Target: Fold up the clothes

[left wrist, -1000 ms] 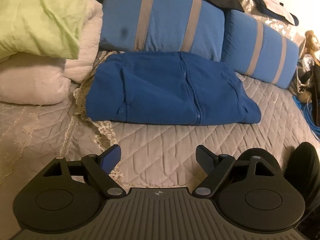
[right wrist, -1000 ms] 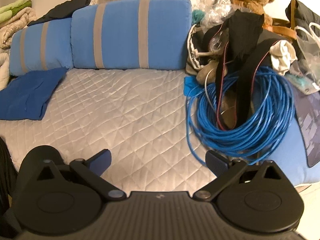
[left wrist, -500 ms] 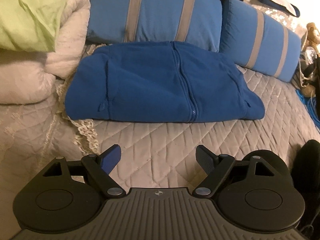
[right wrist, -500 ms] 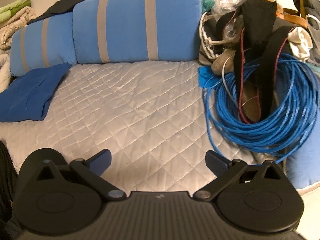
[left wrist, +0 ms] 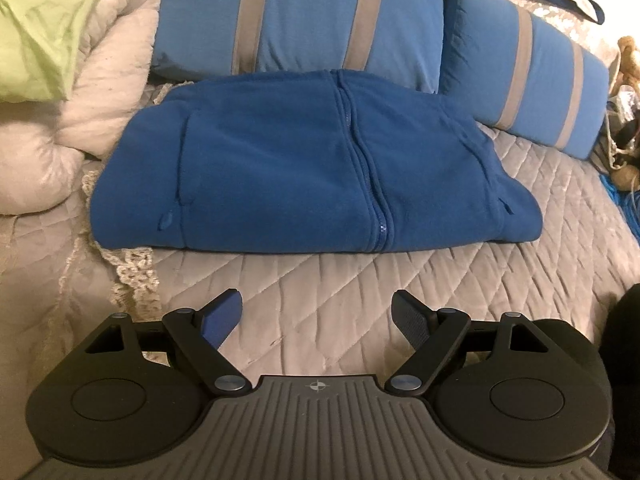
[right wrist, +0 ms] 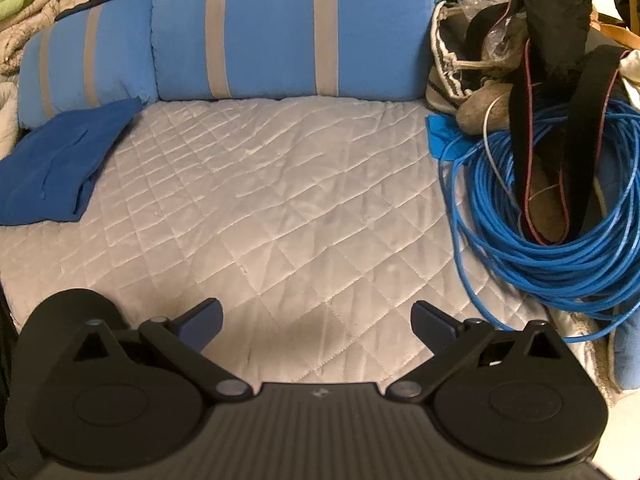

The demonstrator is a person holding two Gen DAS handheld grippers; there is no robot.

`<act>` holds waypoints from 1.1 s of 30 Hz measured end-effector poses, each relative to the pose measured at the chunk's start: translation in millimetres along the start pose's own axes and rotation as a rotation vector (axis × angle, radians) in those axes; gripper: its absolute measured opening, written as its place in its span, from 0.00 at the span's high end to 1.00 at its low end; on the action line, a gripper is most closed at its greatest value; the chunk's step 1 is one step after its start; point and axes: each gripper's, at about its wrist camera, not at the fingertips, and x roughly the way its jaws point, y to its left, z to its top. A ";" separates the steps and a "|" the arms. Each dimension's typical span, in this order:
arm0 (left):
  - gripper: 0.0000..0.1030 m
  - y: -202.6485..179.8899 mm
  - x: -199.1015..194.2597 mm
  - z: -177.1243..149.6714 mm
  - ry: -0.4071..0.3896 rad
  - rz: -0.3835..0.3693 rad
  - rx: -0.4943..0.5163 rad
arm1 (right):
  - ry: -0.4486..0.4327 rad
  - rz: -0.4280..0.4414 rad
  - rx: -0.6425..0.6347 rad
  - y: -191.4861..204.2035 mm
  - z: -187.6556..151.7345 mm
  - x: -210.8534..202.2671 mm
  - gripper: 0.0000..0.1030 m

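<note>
Fleece (left wrist: 316, 160), blue, zipped, folded; lies on quilt (left wrist: 320, 300) against striped pillows (left wrist: 300, 16), white blanket (left wrist: 80, 112) at its left. Left gripper (left wrist: 318, 316): jaws wide, empty, hovering over quilt just short of fleece. Right gripper (right wrist: 316, 324): jaws wide, empty, over bare quilt, blue cable coil (right wrist: 560, 248) to its right.

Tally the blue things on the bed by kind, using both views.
Striped pillows: 2
Fleece jacket: 1
Cable coil: 1
Total: 4
A small blue scrap by the coil is too unclear to name, so it is left out.
</note>
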 end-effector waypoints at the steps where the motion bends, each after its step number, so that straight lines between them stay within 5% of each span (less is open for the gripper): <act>1: 0.20 -1.1 3.8 0.1 0.002 0.000 0.002 | 0.003 0.000 0.000 1.3 -0.5 3.8 0.00; 33: 0.19 -24.0 101.4 -5.5 0.042 0.035 0.039 | 0.038 -0.020 0.014 34.3 -15.4 107.5 0.00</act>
